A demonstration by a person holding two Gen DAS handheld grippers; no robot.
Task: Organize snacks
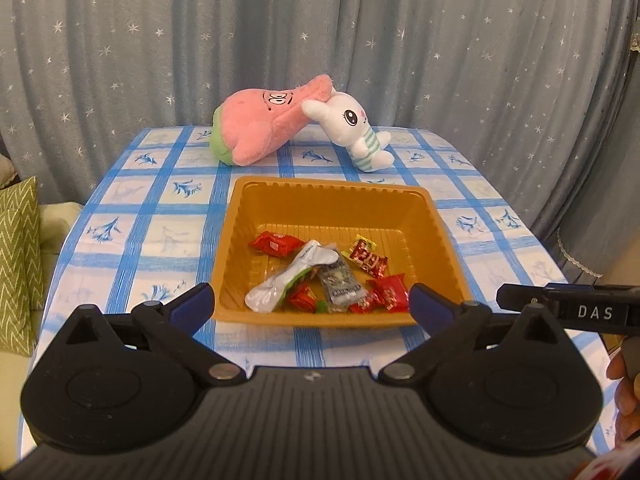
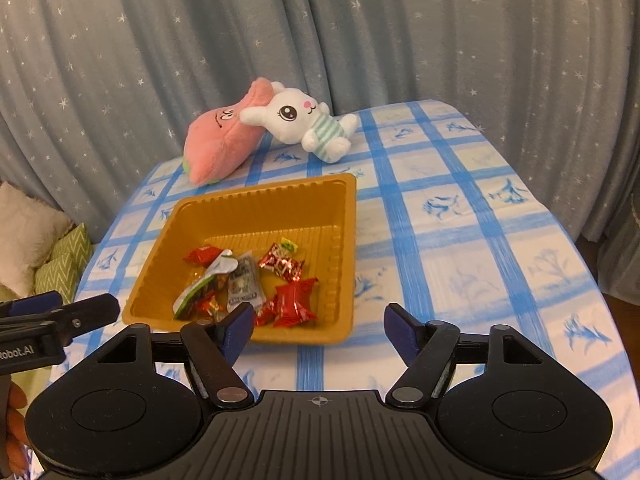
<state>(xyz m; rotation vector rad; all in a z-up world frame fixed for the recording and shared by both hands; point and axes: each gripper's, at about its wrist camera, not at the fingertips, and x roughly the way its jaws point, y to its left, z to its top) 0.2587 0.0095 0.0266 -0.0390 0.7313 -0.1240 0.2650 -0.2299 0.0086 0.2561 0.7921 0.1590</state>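
1. Tray (image 1: 334, 204): rests on the surface near its front edge, with the pink plush (image 1: 260, 124) and the rabbit plush (image 1: 356, 128) behind it. Thin moulded plastic, probably light and flexible; grip the rim.
2. Silver pouch (image 1: 288, 276): lies in the tray's front half among the other snacks. Soft, crinkly, likely slippery; pinch a flat end.
3. Red sweets (image 1: 390, 292): front right of the tray. Light, foil-wrapped; take by the twisted ends.
4. Left gripper (image 1: 310, 304) and right gripper (image 2: 320, 330): jaws spread wide, holding nothing, poised just before the tray.
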